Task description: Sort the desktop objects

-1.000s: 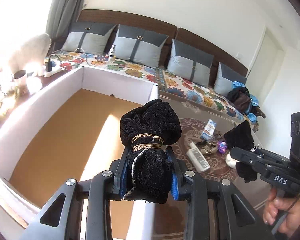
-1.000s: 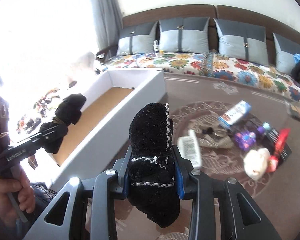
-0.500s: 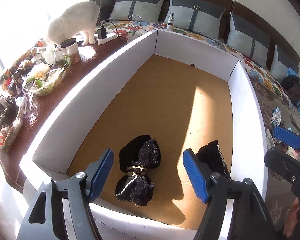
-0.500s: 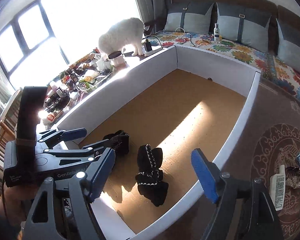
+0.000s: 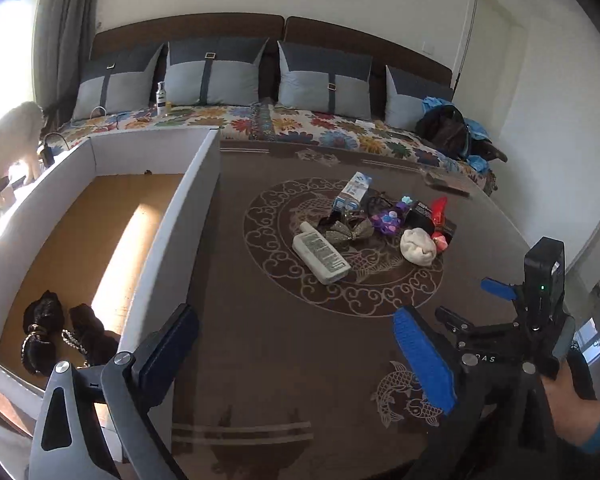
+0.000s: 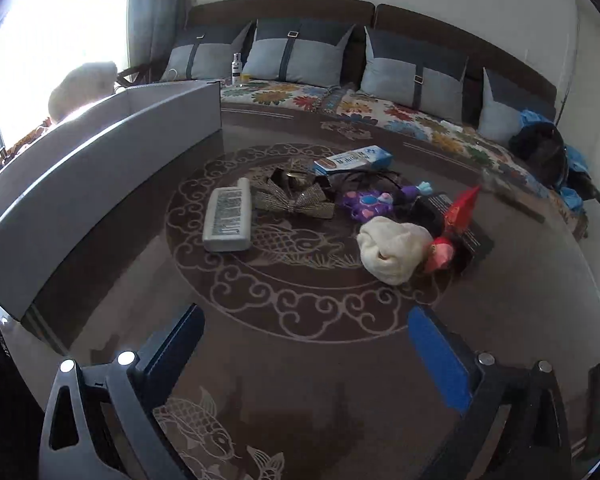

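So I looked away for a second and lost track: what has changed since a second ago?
Both grippers let go. The two black knitted bundles they were clamping now lie in the white-walled cardboard box. The left gripper and right gripper have just been opening, nothing between their jaws, and now face the pile. The white lotion bottle, cream cloth ball and other items on the brown table stayed put.

Two bundles (image 5: 66,336) in box (image 5: 196,200); clutter pile (image 5: 364,232) on table (image 5: 280,360), right.
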The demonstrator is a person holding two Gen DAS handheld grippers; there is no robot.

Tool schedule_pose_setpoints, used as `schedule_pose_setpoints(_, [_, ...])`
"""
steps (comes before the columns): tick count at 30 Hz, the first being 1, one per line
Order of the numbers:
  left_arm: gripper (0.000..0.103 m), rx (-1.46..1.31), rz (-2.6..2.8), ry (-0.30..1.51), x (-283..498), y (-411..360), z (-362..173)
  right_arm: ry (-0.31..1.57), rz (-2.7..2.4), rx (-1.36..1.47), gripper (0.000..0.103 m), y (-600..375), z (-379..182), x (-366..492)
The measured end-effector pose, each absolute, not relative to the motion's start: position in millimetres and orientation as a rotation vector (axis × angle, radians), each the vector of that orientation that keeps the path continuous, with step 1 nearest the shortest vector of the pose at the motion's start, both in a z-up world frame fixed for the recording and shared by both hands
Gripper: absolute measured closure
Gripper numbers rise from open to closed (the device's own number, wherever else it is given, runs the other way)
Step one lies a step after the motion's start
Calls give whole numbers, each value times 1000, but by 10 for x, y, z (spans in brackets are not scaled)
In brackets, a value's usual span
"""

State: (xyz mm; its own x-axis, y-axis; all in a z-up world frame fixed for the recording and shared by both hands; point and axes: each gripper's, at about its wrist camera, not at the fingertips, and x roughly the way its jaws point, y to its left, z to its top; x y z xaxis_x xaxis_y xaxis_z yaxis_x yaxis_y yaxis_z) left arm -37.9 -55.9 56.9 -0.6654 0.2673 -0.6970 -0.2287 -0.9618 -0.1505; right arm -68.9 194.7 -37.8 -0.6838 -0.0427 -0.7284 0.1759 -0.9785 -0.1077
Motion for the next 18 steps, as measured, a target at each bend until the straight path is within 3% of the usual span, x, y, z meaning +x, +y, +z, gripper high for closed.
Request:
schedule_pose_setpoints(7, [4, -1375, 2553, 113, -553, 137, -435, 32, -2881, 1368, 1, 2911, -675, -422])
schedule_pose_setpoints(18, [0, -1378, 2607, 156, -1042, 339, -692, 95, -2717, 1511, 0, 2693, -895, -739])
